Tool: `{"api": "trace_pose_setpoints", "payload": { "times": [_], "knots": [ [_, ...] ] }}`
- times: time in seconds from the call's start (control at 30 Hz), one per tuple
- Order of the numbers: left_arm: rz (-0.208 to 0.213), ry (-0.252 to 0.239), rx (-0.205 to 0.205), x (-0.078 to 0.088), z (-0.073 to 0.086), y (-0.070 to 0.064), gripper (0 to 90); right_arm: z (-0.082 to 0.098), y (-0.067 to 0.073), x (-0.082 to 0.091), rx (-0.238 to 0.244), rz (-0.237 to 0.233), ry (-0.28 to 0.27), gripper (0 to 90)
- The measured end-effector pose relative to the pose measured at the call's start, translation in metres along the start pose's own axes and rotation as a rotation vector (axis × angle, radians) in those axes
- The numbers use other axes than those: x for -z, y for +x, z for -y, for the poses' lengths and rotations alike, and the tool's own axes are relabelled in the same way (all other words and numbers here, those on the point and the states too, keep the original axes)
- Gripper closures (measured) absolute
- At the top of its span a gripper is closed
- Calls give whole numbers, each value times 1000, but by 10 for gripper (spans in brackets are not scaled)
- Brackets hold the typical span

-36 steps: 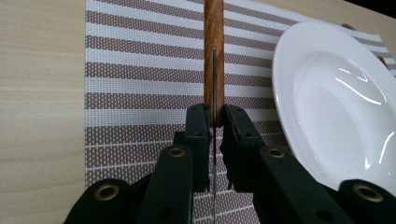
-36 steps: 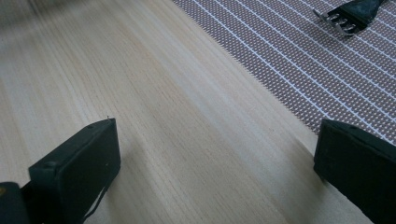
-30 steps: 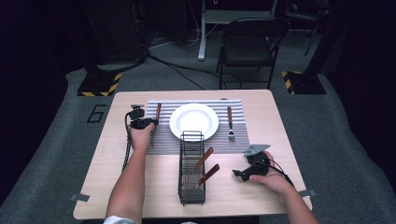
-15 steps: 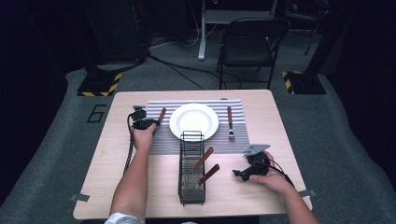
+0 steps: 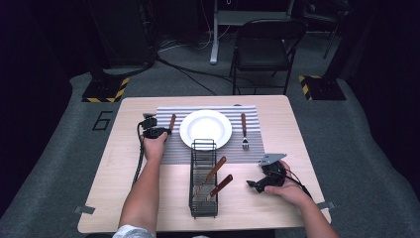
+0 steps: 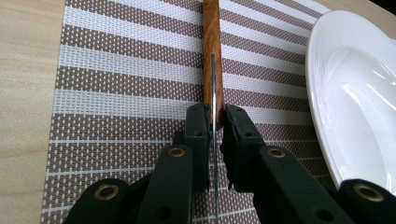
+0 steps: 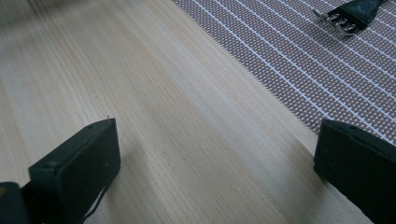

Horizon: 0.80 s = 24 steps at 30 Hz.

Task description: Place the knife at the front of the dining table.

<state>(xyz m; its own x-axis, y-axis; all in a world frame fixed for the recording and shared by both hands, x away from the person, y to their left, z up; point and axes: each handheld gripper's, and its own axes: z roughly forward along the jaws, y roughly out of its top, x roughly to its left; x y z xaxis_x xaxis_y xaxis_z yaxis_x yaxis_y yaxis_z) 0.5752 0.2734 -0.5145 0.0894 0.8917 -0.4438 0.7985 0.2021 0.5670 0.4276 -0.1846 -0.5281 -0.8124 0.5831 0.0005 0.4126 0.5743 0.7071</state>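
A knife with a wooden handle lies along the striped placemat, just left of the white plate. My left gripper is shut on its thin metal blade, edge up between the pads. From above, the left gripper sits at the mat's left part with the knife handle pointing away from the person. My right gripper rests low on the bare wood at the front right. Its jaws stand wide open with nothing between them.
A fork lies on the mat right of the plate; its tines show far off. A black wire caddy stands at front centre with two wooden-handled utensils in it. A chair stands behind the table.
My left gripper and the knife have edged slightly toward the plate. The right hand has kept still.
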Motion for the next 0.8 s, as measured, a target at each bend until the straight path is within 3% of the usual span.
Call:
{"api": "trace_pose_setpoints", "payload": {
  "times": [0.1,0.47,0.53,0.67,0.8],
  "knots": [
    [-1,-12,23,-1,1,-1,807,0,0,0,0,0,0,0],
    [-34,2,-12,5,2,-1,774,0,0,0,-1,0,-1,0],
    [-35,-14,9,4,3,-2,770,0,0,0,-1,1,-2,0],
    [-32,-23,8,7,6,2,766,0,0,0,-2,1,-1,0],
    [-56,-17,-1,12,6,5,740,0,0,0,-2,1,-1,0]
  ]
}}
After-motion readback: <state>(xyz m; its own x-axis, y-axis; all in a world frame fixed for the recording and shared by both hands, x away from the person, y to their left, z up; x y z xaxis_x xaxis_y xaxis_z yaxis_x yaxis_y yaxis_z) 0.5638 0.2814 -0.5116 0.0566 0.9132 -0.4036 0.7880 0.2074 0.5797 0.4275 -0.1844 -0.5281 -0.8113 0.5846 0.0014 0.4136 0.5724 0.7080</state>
